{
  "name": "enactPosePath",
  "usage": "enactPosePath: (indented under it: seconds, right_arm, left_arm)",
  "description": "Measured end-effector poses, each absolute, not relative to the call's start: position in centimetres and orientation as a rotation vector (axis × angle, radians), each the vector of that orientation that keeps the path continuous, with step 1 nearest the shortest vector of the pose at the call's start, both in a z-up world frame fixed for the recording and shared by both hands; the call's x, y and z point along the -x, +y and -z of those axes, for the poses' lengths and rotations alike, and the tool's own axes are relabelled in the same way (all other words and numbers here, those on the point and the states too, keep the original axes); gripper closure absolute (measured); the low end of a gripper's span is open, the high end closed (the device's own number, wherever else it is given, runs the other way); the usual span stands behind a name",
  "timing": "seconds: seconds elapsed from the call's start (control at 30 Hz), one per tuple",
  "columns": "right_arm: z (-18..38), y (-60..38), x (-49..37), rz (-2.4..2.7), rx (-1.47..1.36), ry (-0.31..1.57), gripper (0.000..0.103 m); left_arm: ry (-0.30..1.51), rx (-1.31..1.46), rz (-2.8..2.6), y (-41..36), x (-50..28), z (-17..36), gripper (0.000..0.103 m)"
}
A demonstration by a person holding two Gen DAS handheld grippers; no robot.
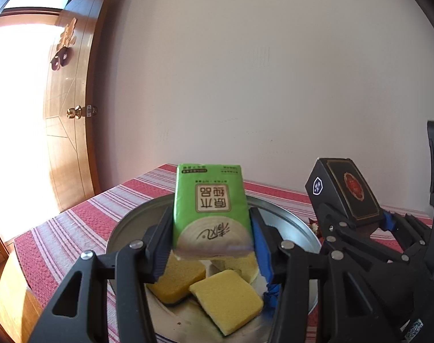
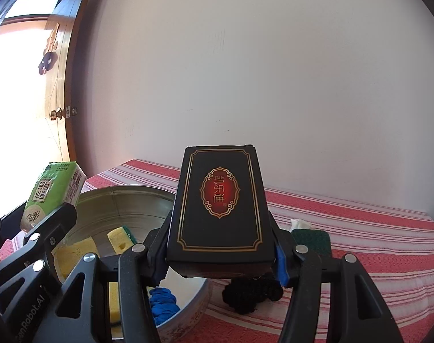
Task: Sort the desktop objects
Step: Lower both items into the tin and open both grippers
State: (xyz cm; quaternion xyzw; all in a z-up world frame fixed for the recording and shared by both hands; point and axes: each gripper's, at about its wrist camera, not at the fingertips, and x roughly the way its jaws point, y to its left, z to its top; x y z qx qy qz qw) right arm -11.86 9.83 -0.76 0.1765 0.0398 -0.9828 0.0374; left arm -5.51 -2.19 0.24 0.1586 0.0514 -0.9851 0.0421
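Note:
My left gripper (image 1: 212, 240) is shut on a green tissue pack (image 1: 211, 208) and holds it above a round metal basin (image 1: 125, 228). The basin holds several yellow sponges (image 1: 228, 297) and a blue crumpled thing (image 1: 271, 291). My right gripper (image 2: 221, 253) is shut on a black box with a red and gold emblem (image 2: 221, 203), held above the basin's right rim (image 2: 199, 291). The box and right gripper also show in the left wrist view (image 1: 351, 194). The tissue pack also shows in the right wrist view (image 2: 52, 191).
A red striped cloth (image 2: 360, 228) covers the table. On it right of the basin lie a dark green scouring pad (image 2: 311, 240), a white scrap (image 2: 301, 224) and a black tangled object (image 2: 251, 291). A wall stands behind; a wooden door (image 1: 71, 114) is at left.

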Motion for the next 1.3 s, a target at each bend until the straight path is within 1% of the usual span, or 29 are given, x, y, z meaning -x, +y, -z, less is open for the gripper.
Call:
enactPosePath:
  seconds: [0.53,0.77,0.9,0.93,0.97,1.03,1.1,1.13,1.17,1.2,1.23,1.27,1.3]
  right_arm:
    - [2.8,8.1,16.4,2.887,-0.744,0.066,0.044]
    - [3.9,8.2,17.4,2.866,-0.762,0.032,0.043]
    - [4.5,7.8,17.8,2.828,-0.772,0.045,0.043]
    - [4.6,7.8,17.8,2.822,-0.765,0.044,0.041]
    - [4.7,7.9,17.7,2.815,-0.754,0.037,0.029]
    - [4.7,8.2,17.3,2.808,-0.728,0.016,0.026]
    - [4.6,8.6,16.8,2.852,-0.693,0.017,0.021]
    - [4.5,8.9,16.5,2.873,-0.671,0.010,0.017]
    - [4.3,9.3,16.3,2.886,-0.649,-0.011,0.015]
    - [4.1,9.7,16.1,2.893,-0.627,-0.043,0.015]
    - [3.9,10.2,15.7,2.900,-0.603,-0.081,0.015]
    - [3.6,10.7,15.4,2.905,-0.575,-0.117,0.012]
    - [3.4,11.1,15.0,2.911,-0.546,-0.144,0.010]
  left_arm:
    - [0.138,-0.640,2.838,-4.8,8.6,1.6,0.053]
    - [0.112,-0.698,2.811,-4.7,10.0,2.4,0.053]
    - [0.079,-0.729,2.786,-4.4,10.4,2.9,0.052]
    - [0.075,-0.738,2.783,-4.4,10.5,3.0,0.050]
    - [0.063,-0.758,2.774,-4.2,10.7,3.2,0.039]
    - [0.033,-0.745,2.760,-3.9,10.6,3.1,0.035]
    - [0.033,-0.716,2.751,-3.7,10.3,3.0,0.025]
    - [0.046,-0.702,2.753,-3.7,10.1,2.9,0.023]
    - [0.064,-0.691,2.761,-3.9,9.9,2.8,0.017]
    - [0.085,-0.677,2.771,-4.0,9.7,2.7,0.010]
    - [0.108,-0.659,2.781,-4.1,9.4,2.6,0.005]
    - [0.128,-0.633,2.791,-4.3,9.1,2.4,0.000]
    - [0.140,-0.600,2.800,-4.5,8.9,2.2,0.001]
